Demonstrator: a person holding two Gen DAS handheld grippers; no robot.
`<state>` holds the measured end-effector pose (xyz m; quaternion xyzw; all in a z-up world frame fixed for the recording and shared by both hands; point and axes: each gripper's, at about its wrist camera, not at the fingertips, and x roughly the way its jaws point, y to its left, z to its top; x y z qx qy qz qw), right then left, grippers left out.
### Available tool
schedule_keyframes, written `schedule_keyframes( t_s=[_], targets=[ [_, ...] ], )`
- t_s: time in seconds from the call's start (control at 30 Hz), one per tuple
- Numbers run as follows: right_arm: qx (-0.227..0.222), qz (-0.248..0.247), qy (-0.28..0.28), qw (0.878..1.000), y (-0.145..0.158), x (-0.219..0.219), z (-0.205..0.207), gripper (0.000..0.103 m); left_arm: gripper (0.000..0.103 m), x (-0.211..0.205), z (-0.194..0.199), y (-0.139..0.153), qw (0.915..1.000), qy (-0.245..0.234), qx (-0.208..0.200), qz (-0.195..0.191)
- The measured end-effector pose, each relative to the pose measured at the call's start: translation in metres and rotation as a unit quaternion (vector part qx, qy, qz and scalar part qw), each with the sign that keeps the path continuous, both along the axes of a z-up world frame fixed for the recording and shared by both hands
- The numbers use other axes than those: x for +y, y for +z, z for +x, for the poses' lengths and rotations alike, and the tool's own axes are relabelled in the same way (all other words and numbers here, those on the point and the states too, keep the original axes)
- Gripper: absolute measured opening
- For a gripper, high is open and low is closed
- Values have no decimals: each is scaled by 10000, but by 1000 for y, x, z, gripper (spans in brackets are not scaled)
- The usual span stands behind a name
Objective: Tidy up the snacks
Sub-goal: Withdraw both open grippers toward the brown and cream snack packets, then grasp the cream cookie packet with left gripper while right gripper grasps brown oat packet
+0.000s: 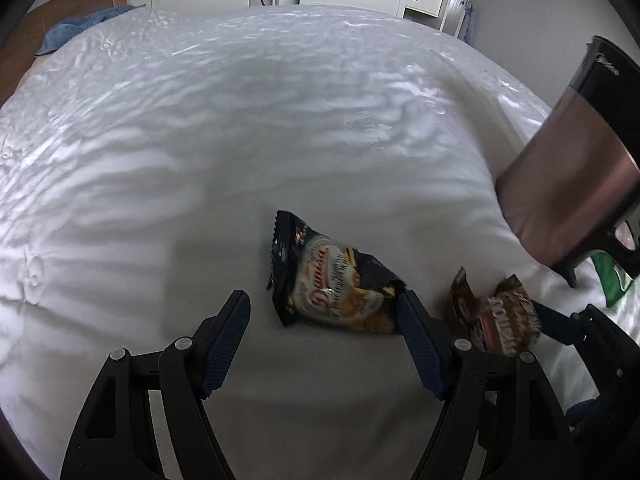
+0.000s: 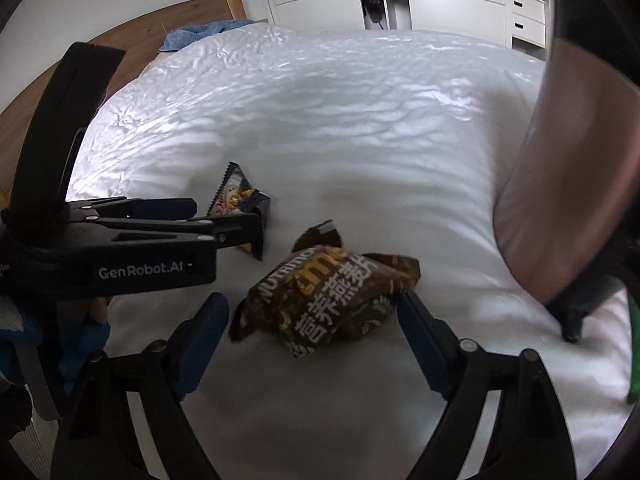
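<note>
Your left hand-held gripper (image 1: 324,318) was spread wide, its blue-padded fingers (image 1: 226,340) low over the bed (image 1: 240,128), pinching nothing. The dark blue snack packet (image 1: 332,280) lay flat on the sheet just ahead, between the fingers and toward the right one, whose tip met the packet's near right corner. Its long axis ran from far left to near right, with the serrated end pointing away from you.

Your right hand-held gripper (image 2: 314,316) was also spread, bracketing the brown oat snack packet (image 2: 328,300) without closing on it. That packet rested on the bed between the pads, its long axis running near left to far right, its printed face up and its crimped top toward the far side. Both packets sat near each other, apart. To the right, a pink and black bag (image 1: 580,152) stood on the bed, with something green (image 1: 612,280) just beside its base.
</note>
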<state>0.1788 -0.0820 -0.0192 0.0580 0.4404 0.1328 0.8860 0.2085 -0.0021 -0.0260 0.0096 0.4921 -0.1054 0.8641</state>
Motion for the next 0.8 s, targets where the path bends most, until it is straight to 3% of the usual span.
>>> schedule_keyframes(
  t_s=[0.33, 0.4, 0.47, 0.8],
  targets=[
    [91, 36, 10, 10000, -16, -2, 21, 103, 69, 4, 20, -15, 9999, 39, 105, 19],
    [66, 53, -2, 10000, -17, -3, 23, 103, 64, 4, 22, -17, 9999, 50, 117, -14],
    [51, 101, 11, 9999, -18, -3, 23, 103, 43, 5, 24, -18, 9998, 77, 160, -18],
    [-18, 289, 21, 9996, -11, -8, 17, 103, 36, 16, 16, -9, 9989, 369, 127, -258]
  ],
)
